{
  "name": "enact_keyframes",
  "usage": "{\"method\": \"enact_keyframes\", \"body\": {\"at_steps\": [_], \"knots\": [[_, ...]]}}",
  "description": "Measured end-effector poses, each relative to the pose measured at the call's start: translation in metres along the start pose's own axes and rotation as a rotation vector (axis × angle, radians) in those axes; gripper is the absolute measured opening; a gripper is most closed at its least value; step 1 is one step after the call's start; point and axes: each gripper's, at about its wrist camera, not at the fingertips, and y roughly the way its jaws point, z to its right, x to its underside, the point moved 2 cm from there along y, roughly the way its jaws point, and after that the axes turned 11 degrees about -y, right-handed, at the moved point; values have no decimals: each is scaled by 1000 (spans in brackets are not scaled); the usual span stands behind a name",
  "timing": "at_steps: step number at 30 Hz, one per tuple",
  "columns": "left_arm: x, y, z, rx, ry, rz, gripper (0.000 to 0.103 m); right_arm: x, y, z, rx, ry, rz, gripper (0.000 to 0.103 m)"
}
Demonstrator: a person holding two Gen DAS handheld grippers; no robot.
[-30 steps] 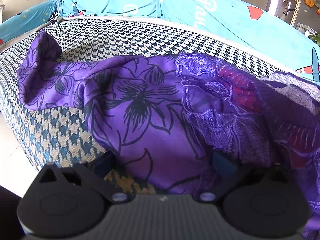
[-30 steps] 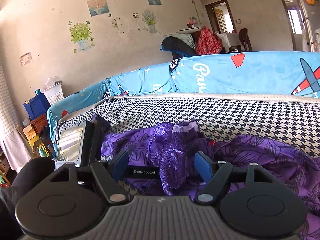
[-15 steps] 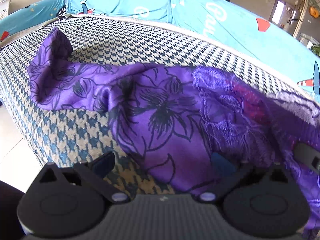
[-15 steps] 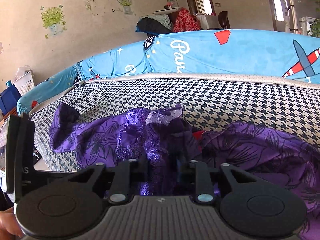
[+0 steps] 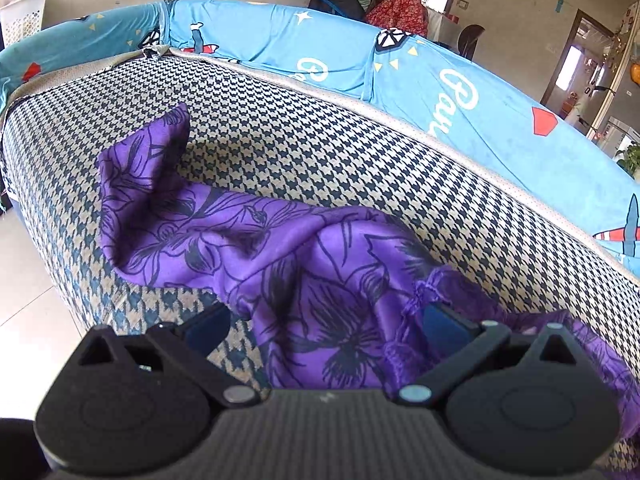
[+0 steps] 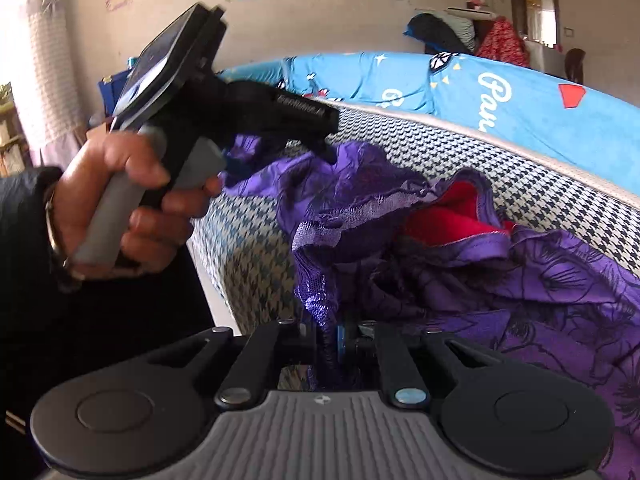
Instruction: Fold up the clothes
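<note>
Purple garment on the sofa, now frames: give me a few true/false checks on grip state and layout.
1. The right gripper is shut on the purple floral garment. True.
2. The left gripper is clamped on fabric. False: its jaws stand wide open, with cloth lying between them.
3. The garment lies on the houndstooth sofa seat. True.
4. The garment's lining is green. False: it shows red.
</note>
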Motion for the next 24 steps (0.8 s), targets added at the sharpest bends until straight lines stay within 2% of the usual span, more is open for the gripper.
{"method": "enact_keyframes", "body": {"at_steps": [2,5,8,13,17,20,23,24], "knots": [[3,12,1,-22,3,-22,103,5,6,-6,-15,-27,-32,10],[12,30,-3,-52,-13,-66,103,5,6,-3,-24,-20,-32,15],[19,39,-8,-62,-21,-81,103,2,1,4,-41,28,-13,30],[19,36,-15,-43,-26,-88,103,-3,-17,21,-108,159,96,42],[19,33,-22,-22,-50,-100,103,-7,-23,34,-136,271,166,44],[19,31,-26,-10,-60,-103,103,-12,-15,40,-107,311,169,49],[19,27,-28,0,-57,-96,103,-18,-1,45,-114,337,165,54],[18,26,-28,4,-58,-94,103,-20,3,45,-104,333,165,59]]}}
